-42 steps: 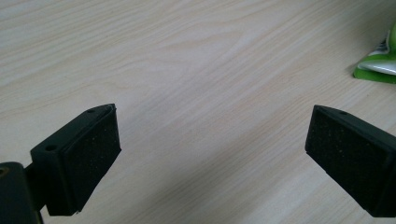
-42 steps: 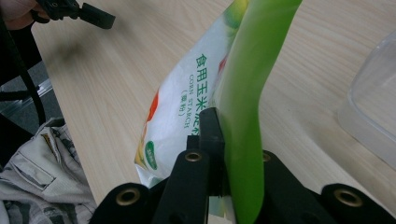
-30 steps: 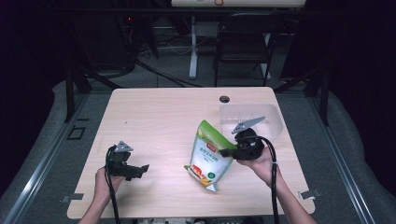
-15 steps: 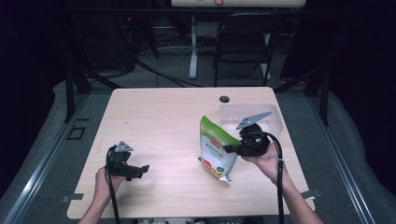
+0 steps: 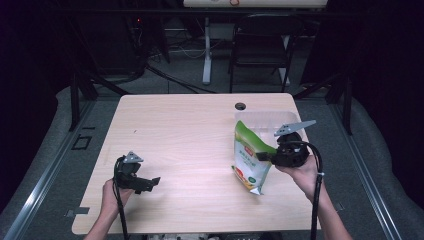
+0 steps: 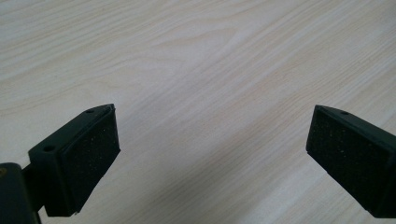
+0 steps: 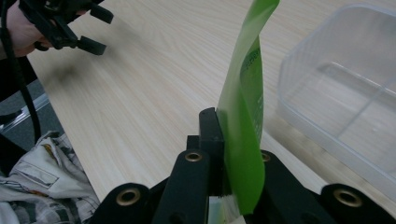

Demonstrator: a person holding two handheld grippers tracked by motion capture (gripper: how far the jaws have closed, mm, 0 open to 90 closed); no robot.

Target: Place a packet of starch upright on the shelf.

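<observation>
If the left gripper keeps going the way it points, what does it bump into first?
Probably just the table. The left gripper is open, and bare wood is all that lies ahead of its jaws.

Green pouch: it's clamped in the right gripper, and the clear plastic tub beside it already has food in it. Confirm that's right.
Not quite. The right gripper is shut on the green pouch, but the clear plastic tub beside it is empty: the right gripper view looks straight into it and shows bare walls and floor.
</observation>
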